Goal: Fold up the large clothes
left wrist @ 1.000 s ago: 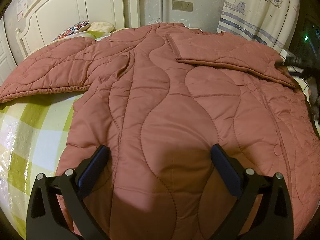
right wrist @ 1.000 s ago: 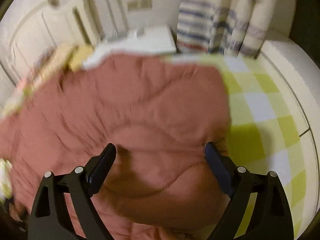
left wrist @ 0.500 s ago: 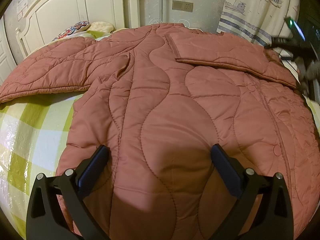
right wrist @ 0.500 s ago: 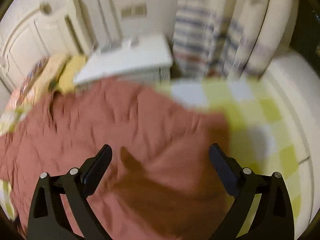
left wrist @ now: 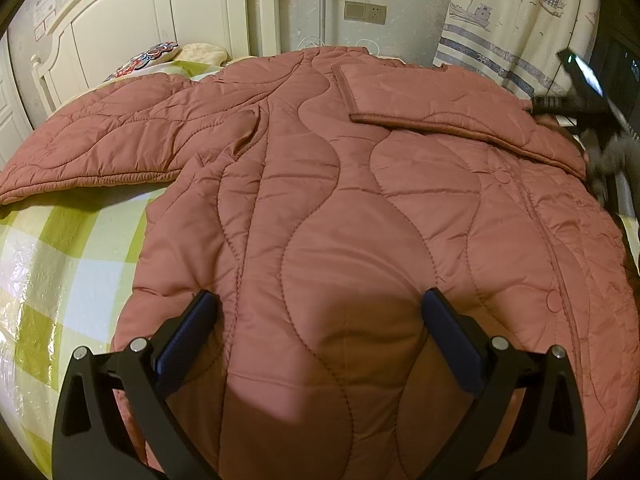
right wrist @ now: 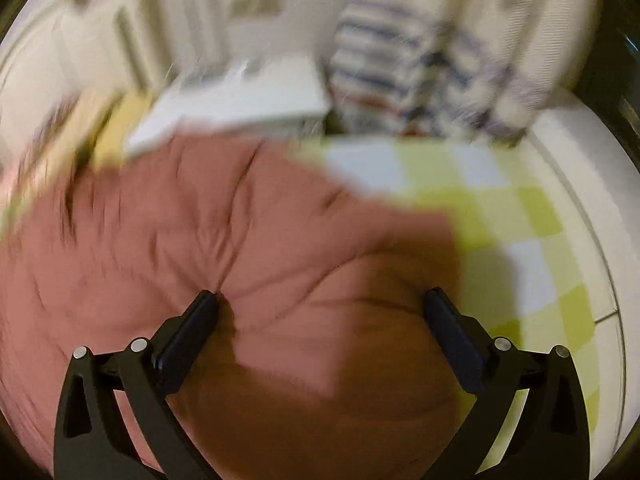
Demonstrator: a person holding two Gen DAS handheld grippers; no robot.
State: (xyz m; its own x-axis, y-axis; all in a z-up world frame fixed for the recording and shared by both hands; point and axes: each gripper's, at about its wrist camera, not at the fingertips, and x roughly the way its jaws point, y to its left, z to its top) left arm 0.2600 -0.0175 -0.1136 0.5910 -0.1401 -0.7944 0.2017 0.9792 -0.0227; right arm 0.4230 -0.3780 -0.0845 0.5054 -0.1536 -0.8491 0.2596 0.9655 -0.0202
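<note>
The right gripper (right wrist: 320,312) stood at its widest, jaws spread over the quilted pink jacket (right wrist: 208,240) with nothing clamped between them; the pads hung above the padded fabric near its edge at about 3 o'clock, where the green-checked bedsheet (right wrist: 520,232) began. The view was smeared with motion. The left gripper (left wrist: 320,312) was likewise wide open and empty, poised over the jacket's lower body at 6 o'clock.

The jacket lay spread on the bed, filling the middle of the left wrist view. One sleeve (left wrist: 440,108) was already folded across the chest at about 1 o'clock, while the other sleeve (left wrist: 100,148) still stretched out flat toward 10 o'clock. So the fold looked to be at its sleeve stage, with one side done and one to go. The next move probably called for a gripper to pinch the outstretched cuff and carry it over the body, keeping the slippery padding from sliding.

Against the earlier frames, the right gripper's jaws had just been opening further, with only loose fabric beneath them. The jacket's edge and the white nightstand (right wrist: 240,96) sat differently in its view. In the left view, the right tool (left wrist: 588,96) showed higher at 2 o'clock; the jacket itself looked unchanged.
</note>
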